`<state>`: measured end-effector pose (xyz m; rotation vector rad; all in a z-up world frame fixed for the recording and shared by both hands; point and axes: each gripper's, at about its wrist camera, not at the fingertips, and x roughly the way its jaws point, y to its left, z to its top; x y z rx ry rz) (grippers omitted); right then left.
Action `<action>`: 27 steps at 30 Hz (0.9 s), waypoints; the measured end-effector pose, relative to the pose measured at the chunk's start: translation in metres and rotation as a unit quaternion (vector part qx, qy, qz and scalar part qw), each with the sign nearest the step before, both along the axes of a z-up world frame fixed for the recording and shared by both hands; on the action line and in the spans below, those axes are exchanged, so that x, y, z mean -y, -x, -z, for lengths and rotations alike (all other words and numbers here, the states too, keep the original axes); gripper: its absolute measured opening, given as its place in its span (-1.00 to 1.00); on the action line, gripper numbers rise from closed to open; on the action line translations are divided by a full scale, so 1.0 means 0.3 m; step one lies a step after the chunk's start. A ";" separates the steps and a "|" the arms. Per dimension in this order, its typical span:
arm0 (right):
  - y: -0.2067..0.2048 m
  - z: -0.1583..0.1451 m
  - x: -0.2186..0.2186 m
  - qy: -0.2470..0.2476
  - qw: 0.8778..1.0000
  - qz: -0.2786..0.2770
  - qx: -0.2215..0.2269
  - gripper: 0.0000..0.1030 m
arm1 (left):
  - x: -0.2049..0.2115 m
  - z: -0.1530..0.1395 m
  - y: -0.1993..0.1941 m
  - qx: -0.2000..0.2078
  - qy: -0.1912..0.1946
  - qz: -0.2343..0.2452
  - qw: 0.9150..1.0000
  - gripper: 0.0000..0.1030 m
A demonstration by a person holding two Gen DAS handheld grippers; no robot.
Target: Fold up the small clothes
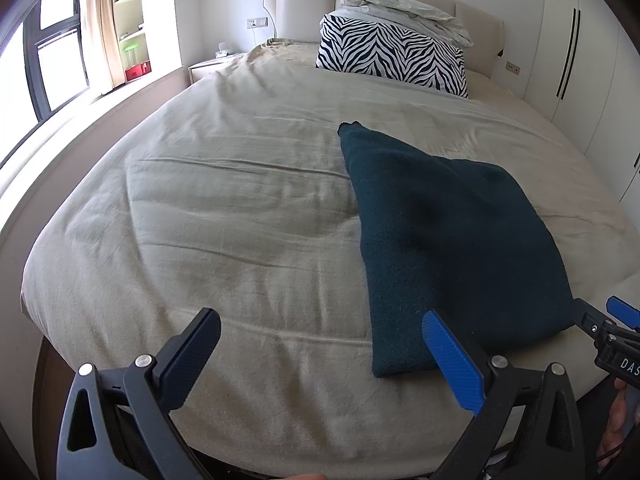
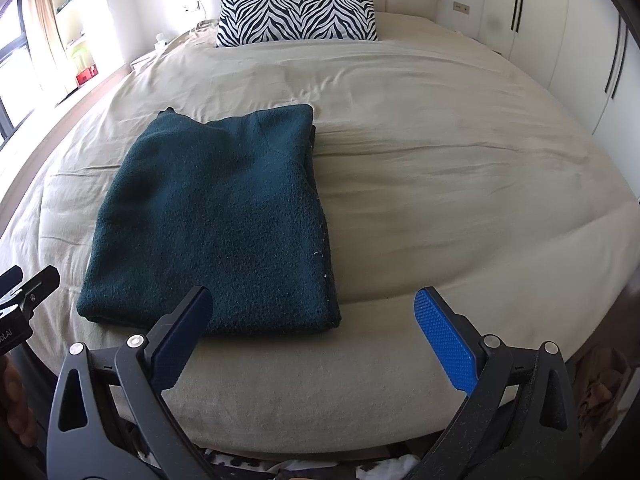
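Both sets of jaws wide open, empty. Left gripper [image 1: 320,356] hovers at near bed edge, its blue pad just over the near left corner of the dark green knit garment [image 2: 216,224]. Right gripper [image 2: 316,340] sits by garment's near right corner. Garment lies folded, rectangular, on beige bed cover [image 2: 440,184], near edge, well apart from zebra pillow [image 2: 296,16] at far end. We judge it soft, thickish, light, non-slippery, prob. grippy knit; layers may slide apart. Best hold: near corners, pinching all layers tog.

The right gripper [image 1: 618,334] shows the cut-off white letters "DAS" on its black body. The left gripper [image 2: 24,292] shows part of a label ending in "AI"; the rest is cropped.
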<state>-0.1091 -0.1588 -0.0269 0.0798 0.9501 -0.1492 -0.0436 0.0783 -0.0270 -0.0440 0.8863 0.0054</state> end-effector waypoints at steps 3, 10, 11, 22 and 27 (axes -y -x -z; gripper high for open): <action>0.000 0.002 -0.001 0.000 1.000 0.000 0.000 1.00 | 0.000 0.000 -0.001 0.000 0.000 0.000 1.000 1.00; 0.002 0.007 0.001 -0.002 1.000 -0.001 -0.002 1.00 | 0.001 0.001 0.001 -0.001 -0.001 0.000 1.000 1.00; 0.001 0.007 0.001 -0.001 1.000 -0.001 -0.002 1.00 | 0.001 0.001 0.001 -0.001 -0.001 0.001 1.000 1.00; 0.000 0.018 0.009 -0.005 1.000 0.000 -0.006 1.00 | 0.004 0.011 0.006 -0.004 -0.001 0.003 1.000 1.00; 0.000 0.022 0.008 -0.005 1.000 0.001 -0.007 1.00 | 0.005 0.012 0.006 -0.004 -0.001 0.003 1.000 1.00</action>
